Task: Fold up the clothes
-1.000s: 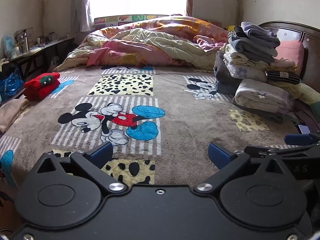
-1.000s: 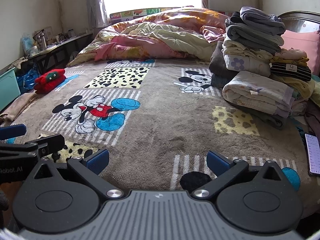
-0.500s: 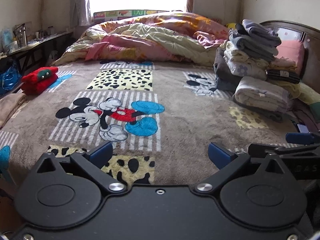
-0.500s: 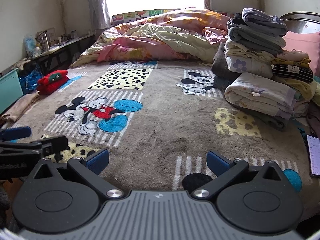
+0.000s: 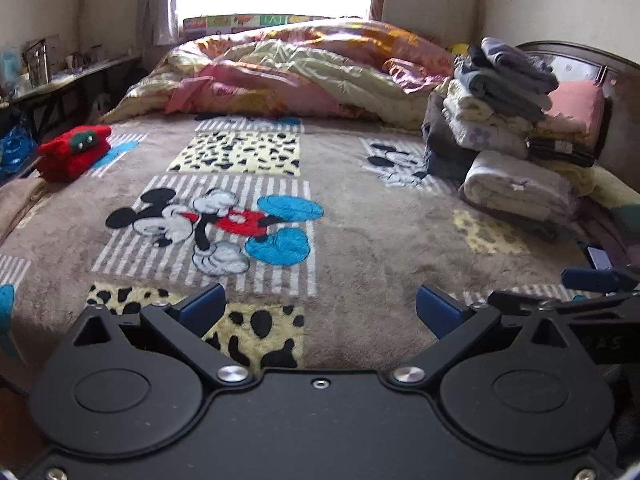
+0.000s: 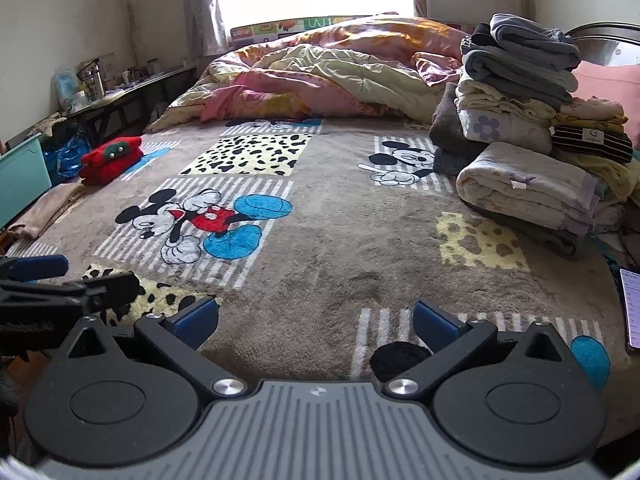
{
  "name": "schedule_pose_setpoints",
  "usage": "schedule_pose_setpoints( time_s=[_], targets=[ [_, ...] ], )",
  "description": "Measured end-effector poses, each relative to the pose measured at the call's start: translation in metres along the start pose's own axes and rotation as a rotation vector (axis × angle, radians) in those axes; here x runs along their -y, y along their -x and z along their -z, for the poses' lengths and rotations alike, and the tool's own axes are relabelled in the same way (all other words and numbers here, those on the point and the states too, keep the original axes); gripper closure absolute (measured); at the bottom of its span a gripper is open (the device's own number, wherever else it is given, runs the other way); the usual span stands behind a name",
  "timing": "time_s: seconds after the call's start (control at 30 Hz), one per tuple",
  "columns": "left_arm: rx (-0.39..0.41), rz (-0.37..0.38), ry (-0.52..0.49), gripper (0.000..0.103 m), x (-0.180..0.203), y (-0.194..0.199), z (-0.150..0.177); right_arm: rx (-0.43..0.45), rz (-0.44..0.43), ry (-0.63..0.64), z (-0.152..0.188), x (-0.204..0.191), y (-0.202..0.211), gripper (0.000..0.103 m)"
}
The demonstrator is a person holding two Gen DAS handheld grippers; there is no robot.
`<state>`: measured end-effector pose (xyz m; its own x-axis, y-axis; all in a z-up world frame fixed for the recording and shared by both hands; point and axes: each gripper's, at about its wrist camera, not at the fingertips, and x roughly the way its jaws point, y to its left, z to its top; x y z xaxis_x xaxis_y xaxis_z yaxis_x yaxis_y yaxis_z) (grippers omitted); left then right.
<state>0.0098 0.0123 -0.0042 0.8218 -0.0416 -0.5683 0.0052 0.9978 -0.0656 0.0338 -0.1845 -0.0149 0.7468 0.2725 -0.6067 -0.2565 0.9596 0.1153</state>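
Observation:
A pile of folded clothes [image 5: 504,120] [image 6: 520,120] stands at the right of the bed, with a folded pale blanket [image 6: 524,188] in front of it. A folded red garment [image 5: 74,152] [image 6: 110,160] lies at the far left. A beige garment [image 6: 48,208] lies at the left edge. My left gripper [image 5: 320,312] is open and empty above the near edge of the Mickey Mouse blanket [image 5: 340,240]. My right gripper [image 6: 316,322] is open and empty beside it, to its right. Each gripper shows at the edge of the other's view.
A crumpled pink and yellow quilt [image 5: 288,76] fills the far end of the bed under the window. A phone [image 6: 632,308] lies at the right edge. A dark headboard [image 5: 592,64] stands behind the pile. A cluttered side table [image 6: 120,88] and teal bin [image 6: 20,172] stand at the left.
Both grippers have moved slightly, so the bed sits a little lower in both views and more of the window shows. Both stay open and empty.

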Motion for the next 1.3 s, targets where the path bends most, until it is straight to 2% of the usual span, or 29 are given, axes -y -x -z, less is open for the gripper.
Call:
schedule_pose_setpoints(
  time_s=[0.27,1.03,1.13,1.3],
  targets=[
    [0.002,0.040,-0.009,0.001,0.003,0.001,0.001,0.004,0.012,0.003,0.001,-0.001,0.002,0.000],
    [0.009,0.042,-0.009,0.001,0.001,0.002,0.002,0.013,0.021,-0.008,0.000,-0.002,0.001,0.000],
    [0.017,0.041,-0.005,0.001,-0.003,0.001,0.002,0.020,0.004,-0.018,0.001,-0.003,-0.003,0.000],
    [0.042,0.013,-0.010,0.000,-0.014,-0.002,-0.002,0.016,-0.072,-0.021,-0.001,-0.007,-0.018,0.000]
  ],
)
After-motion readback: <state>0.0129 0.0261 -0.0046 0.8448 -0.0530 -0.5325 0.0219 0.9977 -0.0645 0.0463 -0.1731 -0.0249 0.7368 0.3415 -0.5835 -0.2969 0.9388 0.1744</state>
